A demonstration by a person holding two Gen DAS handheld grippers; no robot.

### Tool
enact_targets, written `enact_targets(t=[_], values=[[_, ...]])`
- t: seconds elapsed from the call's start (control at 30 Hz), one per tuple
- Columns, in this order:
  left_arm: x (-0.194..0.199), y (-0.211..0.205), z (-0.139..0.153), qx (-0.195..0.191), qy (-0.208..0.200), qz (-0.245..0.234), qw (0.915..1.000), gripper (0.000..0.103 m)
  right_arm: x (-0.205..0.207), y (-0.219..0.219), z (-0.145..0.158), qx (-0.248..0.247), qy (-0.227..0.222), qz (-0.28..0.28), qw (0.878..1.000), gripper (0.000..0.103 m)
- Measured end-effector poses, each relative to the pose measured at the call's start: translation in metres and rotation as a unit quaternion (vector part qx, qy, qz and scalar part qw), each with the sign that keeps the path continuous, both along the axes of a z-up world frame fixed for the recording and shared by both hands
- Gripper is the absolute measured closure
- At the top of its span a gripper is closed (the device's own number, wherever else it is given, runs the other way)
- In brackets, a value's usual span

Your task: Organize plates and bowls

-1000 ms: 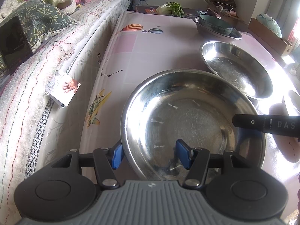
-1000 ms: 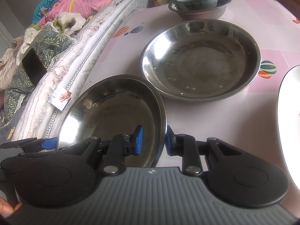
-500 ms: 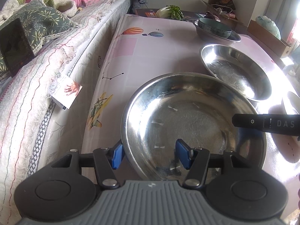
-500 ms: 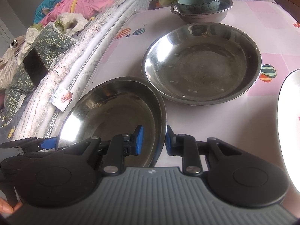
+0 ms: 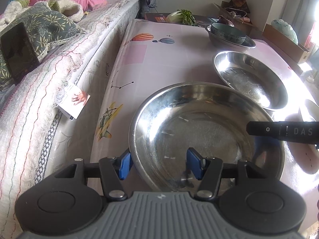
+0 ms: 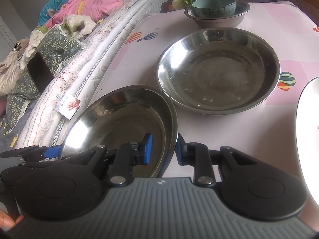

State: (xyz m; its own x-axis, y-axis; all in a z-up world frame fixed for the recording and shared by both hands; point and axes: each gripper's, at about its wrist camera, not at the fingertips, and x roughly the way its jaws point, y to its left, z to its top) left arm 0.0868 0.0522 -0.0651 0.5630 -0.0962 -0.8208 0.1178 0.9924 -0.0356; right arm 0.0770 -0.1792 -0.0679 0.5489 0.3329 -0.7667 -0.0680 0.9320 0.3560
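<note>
A near steel plate is held by both grippers above the pink table. My left gripper is shut on its left rim. My right gripper is shut on its right rim; the plate shows tilted in the right wrist view. A second steel plate lies on the table beyond, also in the left wrist view. At the far end a teal bowl sits inside a steel bowl.
A bed with a quilted mattress edge runs along the table's left side, with a phone and pillows on it. A white plate lies at the right edge. Greens and boxes stand past the table's far end.
Both grippers have risen a little with the near steel plate still held; the far plate and bowls sit lower and farther in view. Grips are unchanged.
</note>
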Motion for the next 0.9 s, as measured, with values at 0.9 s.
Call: enact_targets(t=[0.9], values=[[-0.005, 0.005, 0.011, -0.009, -0.025, -0.002, 0.9997, 0.045, -0.006, 0.007, 0.011, -0.007, -0.021, 0.010, 1.000, 0.079]])
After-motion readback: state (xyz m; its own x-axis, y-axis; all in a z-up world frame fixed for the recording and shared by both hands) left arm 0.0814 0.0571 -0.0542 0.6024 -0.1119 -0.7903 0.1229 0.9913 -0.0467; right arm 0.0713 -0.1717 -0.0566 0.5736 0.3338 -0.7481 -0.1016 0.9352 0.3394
